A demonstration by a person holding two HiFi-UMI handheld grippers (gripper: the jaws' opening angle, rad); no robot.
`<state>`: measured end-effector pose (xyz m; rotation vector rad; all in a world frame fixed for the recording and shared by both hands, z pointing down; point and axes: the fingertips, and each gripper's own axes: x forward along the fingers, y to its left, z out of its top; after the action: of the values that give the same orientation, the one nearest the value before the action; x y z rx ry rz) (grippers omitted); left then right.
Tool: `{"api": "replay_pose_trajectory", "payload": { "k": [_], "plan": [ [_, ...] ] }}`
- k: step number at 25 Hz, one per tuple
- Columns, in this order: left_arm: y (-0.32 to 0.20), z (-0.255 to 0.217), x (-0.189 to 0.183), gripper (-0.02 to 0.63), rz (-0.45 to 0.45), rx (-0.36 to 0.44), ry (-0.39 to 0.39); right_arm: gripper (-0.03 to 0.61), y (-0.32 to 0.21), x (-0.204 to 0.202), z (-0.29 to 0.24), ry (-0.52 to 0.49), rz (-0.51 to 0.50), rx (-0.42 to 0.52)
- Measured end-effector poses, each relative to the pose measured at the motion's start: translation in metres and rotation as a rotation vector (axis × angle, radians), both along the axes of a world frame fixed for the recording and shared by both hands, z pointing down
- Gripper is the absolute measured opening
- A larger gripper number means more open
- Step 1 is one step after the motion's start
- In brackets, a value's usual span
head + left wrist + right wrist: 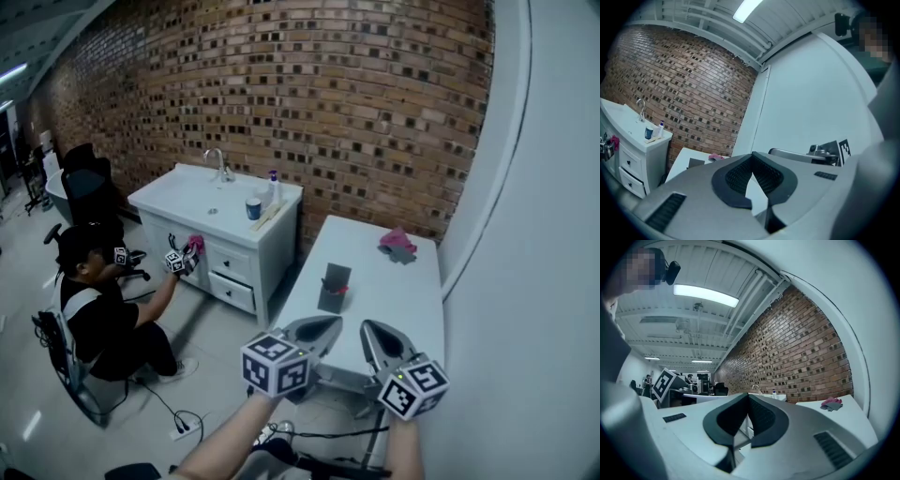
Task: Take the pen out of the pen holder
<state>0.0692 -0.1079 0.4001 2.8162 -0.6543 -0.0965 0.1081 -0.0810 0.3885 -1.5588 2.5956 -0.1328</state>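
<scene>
The long wall of red-brown brick [328, 94] is speckled with darker bricks. The rectangular white table [405, 292] bears a dark grey upright pen holder [334, 287] and a crumpled pink-and-grey cloth [397, 244]. The light grey left gripper [328, 325] and right gripper [371, 328] have black ribbed pads [740, 177] and cubes patterned with black-and-white square markers, and the sink cabinet [220, 248] is white.

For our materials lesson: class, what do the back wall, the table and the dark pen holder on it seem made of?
Wall: brick, matt and rough, with visible courses and mortar joints. Table: smooth white top, probably laminate or painted board; no grain shows. Pen holder: dark, flat-sided, perhaps plastic or metal; too small to tell.
</scene>
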Motion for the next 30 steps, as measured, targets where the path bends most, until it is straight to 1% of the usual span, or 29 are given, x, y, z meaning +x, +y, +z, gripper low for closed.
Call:
{"api": "replay_pose_trajectory", "payload": {
  "k": [6,17,23,30],
  "plan": [
    [-0.05,-0.001,0.004,0.006,0.013,-0.014,-0.007,0.002,-0.05,0.005,-0.002,-0.003,0.014,-0.018],
    [-0.137,-0.002,0.012,0.006,0.07,-0.03,-0.028,0.002,-0.134,0.017,-0.006,0.016,0.103,-0.051],
    [-0.163,0.004,0.019,0.006,0.1,-0.044,-0.051,0.002,-0.161,0.023,0.0,0.008,0.139,-0.073],
    [-0.178,0.007,0.033,0.006,0.101,-0.061,-0.055,0.002,-0.177,0.036,0.005,0.006,0.146,-0.098]
  ]
}}
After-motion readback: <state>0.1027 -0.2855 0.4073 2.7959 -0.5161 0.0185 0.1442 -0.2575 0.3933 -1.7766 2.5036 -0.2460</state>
